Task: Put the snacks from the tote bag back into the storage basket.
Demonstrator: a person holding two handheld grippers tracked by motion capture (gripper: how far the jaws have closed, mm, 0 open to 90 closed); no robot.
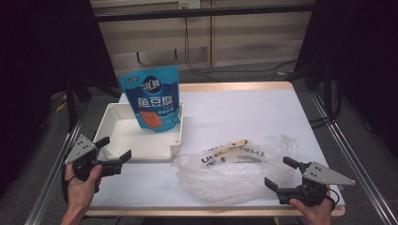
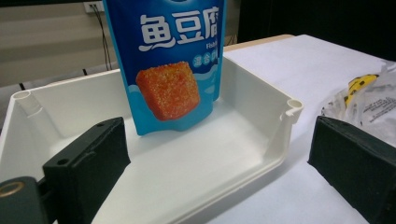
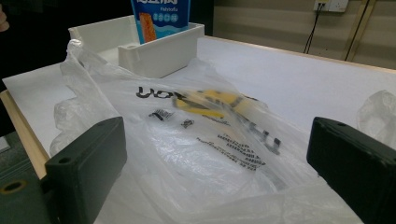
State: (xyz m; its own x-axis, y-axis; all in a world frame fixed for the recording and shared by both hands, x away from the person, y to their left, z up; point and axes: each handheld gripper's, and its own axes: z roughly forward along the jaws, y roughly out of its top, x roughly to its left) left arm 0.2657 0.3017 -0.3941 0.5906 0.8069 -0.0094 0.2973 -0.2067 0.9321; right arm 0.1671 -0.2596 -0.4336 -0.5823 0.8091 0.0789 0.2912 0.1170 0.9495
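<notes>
A: How are the claws set?

B: The right claw (image 1: 280, 175) is held with its jaws wide apart and nothing between them, low over the near right corner of the bench (image 1: 263, 108). Just ahead of it the clear plastic bag (image 1: 230, 171) is spread, a yellow item (image 3: 210, 103) being seen through the film. The left claw (image 1: 114, 149) is likewise spread apart and empty, at the near rim of the white tray (image 1: 136, 140).

A: And beyond the left claw?

B: A blue snack pouch (image 2: 173, 65) is stood upright inside the tray, toward its far wall.

A: Which step is judged to be in hand?

B: An approach, it would seem: the bag is faced but not yet gripped. A loose fold of film would have to be pinched next, and a low, level entry is called for.

A: The hands?

B: Each claw is gripped from behind, the forearms being brought in from the near edge and both claws angled inward.
</notes>
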